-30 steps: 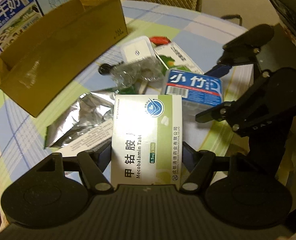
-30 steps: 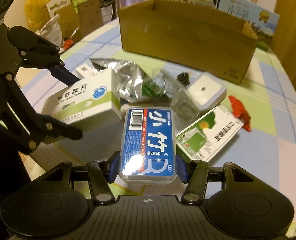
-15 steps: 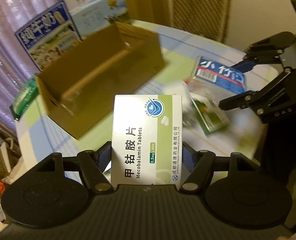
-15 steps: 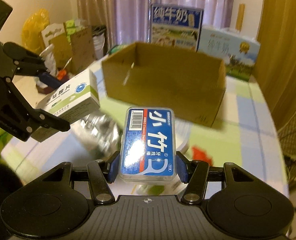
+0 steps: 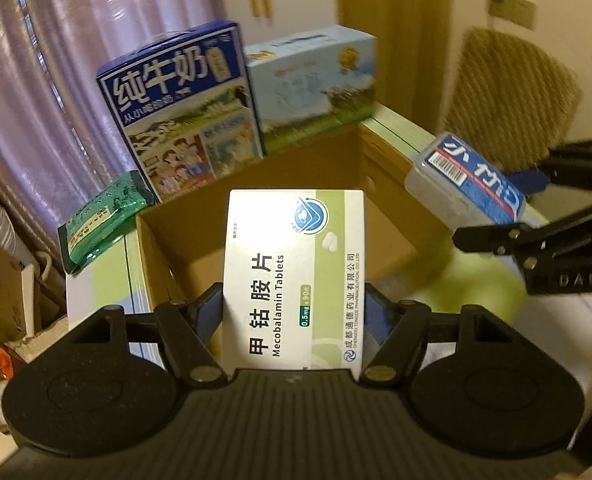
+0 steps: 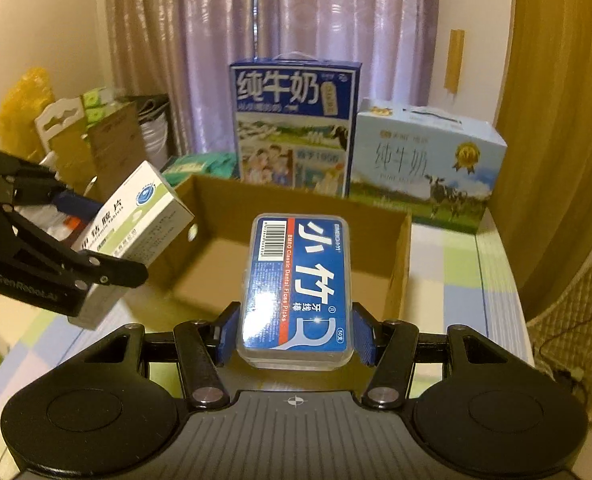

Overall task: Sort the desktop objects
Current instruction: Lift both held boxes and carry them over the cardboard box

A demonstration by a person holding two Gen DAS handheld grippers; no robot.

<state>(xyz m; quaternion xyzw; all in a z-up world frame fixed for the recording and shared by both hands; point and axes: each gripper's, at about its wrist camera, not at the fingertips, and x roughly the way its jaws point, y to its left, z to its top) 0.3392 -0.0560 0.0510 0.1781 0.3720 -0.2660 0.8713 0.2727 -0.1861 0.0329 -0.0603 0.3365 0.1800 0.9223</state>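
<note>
this looked like a lived-in home room. mauve curtains [image 6: 279,20] hung behind a table with a checked cloth [image 6: 460,256], where two milk gift cartons [image 6: 296,120] stood beside an open cardboard box [image 6: 296,236]. a woven chair back [image 5: 508,96] stood by a cream wall, and bags and packaging [image 6: 27,108] were piled in the corner.

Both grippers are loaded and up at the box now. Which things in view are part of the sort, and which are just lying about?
In the job:
- Mecobalamin tablet box, held in left gripper
- dental floss pick case, held in right gripper
- open cardboard box

Lying about:
- dark blue milk carton
- light blue milk carton
- green packet
</note>
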